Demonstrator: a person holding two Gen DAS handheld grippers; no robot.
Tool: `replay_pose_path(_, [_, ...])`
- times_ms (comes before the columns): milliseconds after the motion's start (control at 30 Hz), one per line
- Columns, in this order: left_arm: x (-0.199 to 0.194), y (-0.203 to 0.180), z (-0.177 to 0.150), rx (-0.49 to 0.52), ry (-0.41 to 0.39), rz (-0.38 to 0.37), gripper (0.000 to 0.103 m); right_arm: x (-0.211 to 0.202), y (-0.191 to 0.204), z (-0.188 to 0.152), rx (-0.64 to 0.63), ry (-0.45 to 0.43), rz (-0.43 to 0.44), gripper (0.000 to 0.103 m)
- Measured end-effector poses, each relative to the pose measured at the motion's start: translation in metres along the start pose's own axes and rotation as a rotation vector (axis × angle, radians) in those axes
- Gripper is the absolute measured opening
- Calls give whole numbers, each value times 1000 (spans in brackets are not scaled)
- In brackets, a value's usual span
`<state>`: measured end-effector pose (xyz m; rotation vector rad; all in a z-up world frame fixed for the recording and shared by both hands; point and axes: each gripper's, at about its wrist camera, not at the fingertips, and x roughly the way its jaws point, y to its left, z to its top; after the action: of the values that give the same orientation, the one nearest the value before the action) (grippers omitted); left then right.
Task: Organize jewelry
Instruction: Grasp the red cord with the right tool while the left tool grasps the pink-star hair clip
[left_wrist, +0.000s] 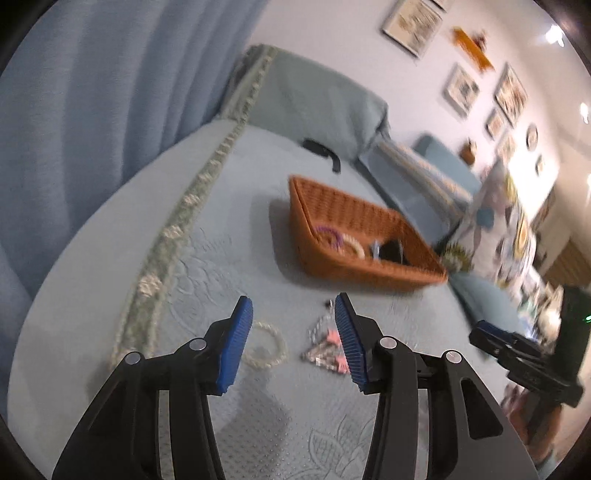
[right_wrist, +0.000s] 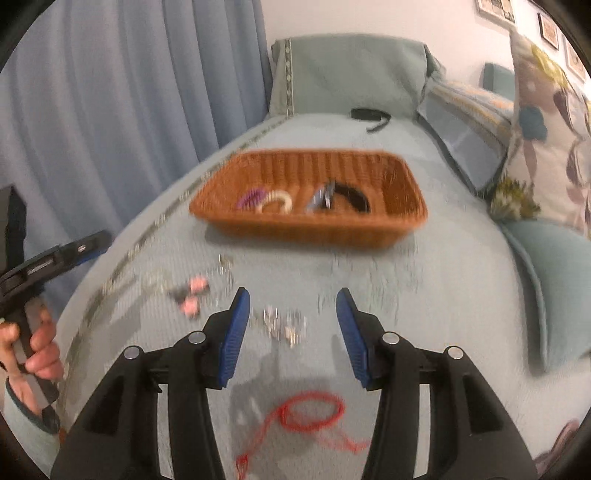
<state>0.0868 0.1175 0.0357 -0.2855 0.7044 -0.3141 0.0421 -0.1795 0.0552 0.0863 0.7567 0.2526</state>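
An orange wicker basket sits on a pale blue quilted bed. It holds a purple bracelet, a cream bracelet, a silver piece and a black item. My left gripper is open and empty above a cream bead bracelet and a pink and silver piece. My right gripper is open and empty above a small silver piece. A red cord lies nearer me. The pink and silver piece also shows in the right wrist view.
A blue curtain hangs to the left. Pillows and a floral cushion lie to the right of the basket. A black strap lies behind the basket near the headboard. The other gripper shows at each view's edge.
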Motion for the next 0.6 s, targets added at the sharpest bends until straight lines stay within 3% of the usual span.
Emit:
replay_pose_path(133, [23, -20, -15, 98, 54, -51, 43, 5, -8, -31, 48, 45, -4, 45])
replay_pose_path(333, [57, -33, -29, 186, 141, -61, 41, 19, -28, -70, 188, 149, 42, 45])
replay_pose_path(600, [82, -38, -39, 265, 217, -3, 38, 23, -23, -76, 181, 155, 58, 45])
